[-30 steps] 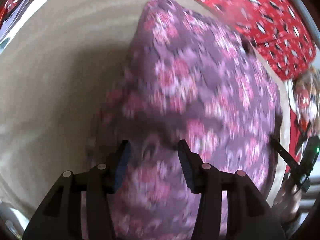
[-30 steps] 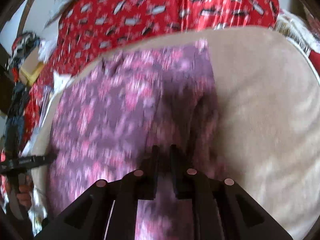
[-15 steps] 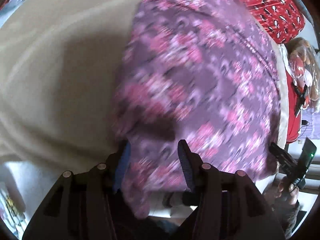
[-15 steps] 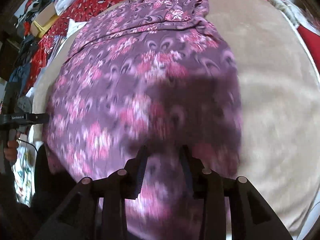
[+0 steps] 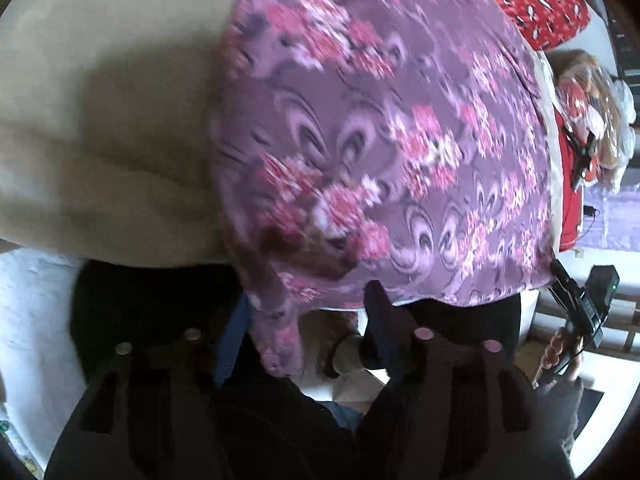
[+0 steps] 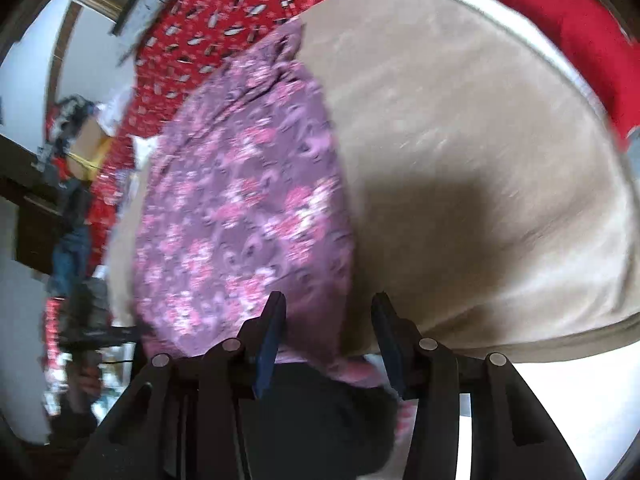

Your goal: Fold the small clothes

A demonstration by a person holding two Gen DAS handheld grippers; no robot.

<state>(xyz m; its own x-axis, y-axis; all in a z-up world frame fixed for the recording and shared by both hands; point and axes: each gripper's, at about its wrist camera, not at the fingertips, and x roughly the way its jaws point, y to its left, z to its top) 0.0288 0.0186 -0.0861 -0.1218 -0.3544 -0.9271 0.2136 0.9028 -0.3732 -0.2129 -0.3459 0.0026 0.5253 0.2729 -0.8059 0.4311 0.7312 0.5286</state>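
Observation:
A purple garment with pink flowers (image 5: pixel 380 128) lies spread on a beige cushioned surface (image 5: pixel 100 100). Its near hem hangs over the front edge. My left gripper (image 5: pixel 308 304) is open at the hem's left corner, with a flap of cloth hanging between its fingers. In the right wrist view the same garment (image 6: pixel 240 208) lies left of centre on the beige surface (image 6: pixel 480 160). My right gripper (image 6: pixel 328 320) is open at the hem's right corner, with cloth between its fingers.
Red patterned fabric (image 6: pixel 224 12) lies beyond the beige surface, and it also shows in the left wrist view (image 5: pixel 532 4). A red item (image 6: pixel 580 32) sits at far right. Clutter and a box (image 6: pixel 84 144) stand at left. The other gripper (image 5: pixel 580 300) shows at right.
Both grippers pulled back toward the near edge of the surface. The right gripper, shut on the cloth one second ago, opened wide. The garment settled flat.

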